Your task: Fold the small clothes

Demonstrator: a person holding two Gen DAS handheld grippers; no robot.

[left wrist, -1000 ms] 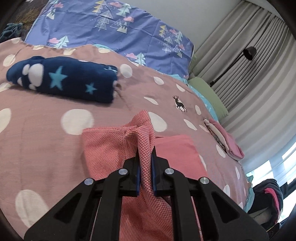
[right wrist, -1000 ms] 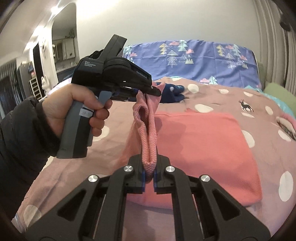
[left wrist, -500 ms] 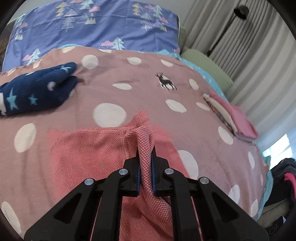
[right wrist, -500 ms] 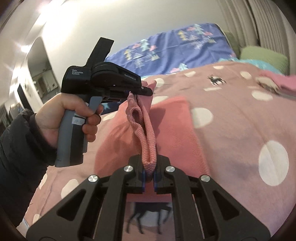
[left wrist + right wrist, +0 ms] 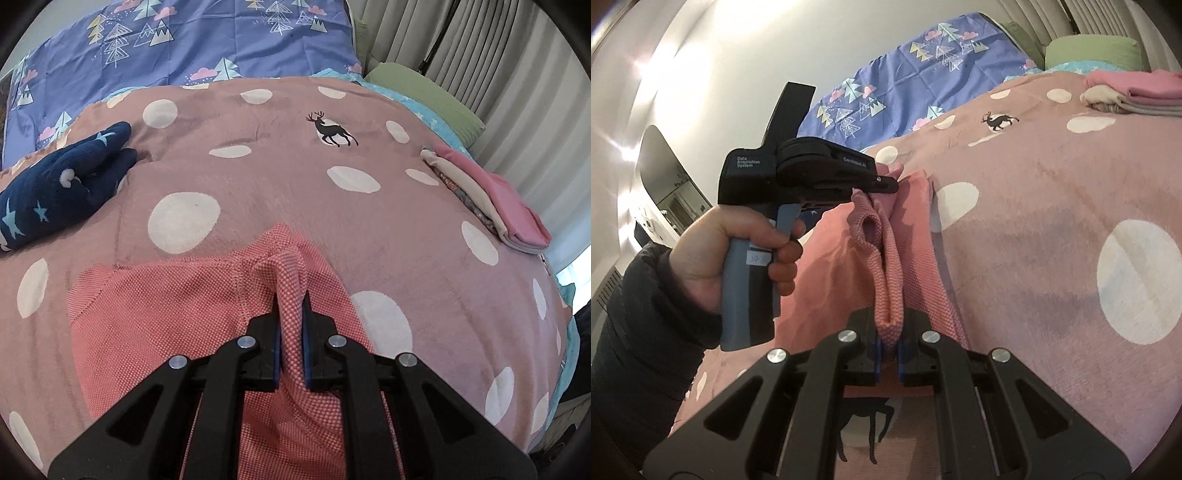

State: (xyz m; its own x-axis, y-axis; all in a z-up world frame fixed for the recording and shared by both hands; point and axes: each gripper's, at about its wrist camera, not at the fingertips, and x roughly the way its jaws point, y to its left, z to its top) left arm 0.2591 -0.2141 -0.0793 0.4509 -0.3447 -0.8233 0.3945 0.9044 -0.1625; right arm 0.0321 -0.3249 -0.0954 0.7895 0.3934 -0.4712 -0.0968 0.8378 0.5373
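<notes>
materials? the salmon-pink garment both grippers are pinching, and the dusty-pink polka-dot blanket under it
Salmon-pink garment: looks like a waffle or piqué knit, probably cotton; a fine raised grid shows, matte, and it drapes limply between the left gripper and right gripper.
Dusty-pink polka-dot blanket: likely plush fleece; short nap with brushed streaks and soft sheen.
</notes>
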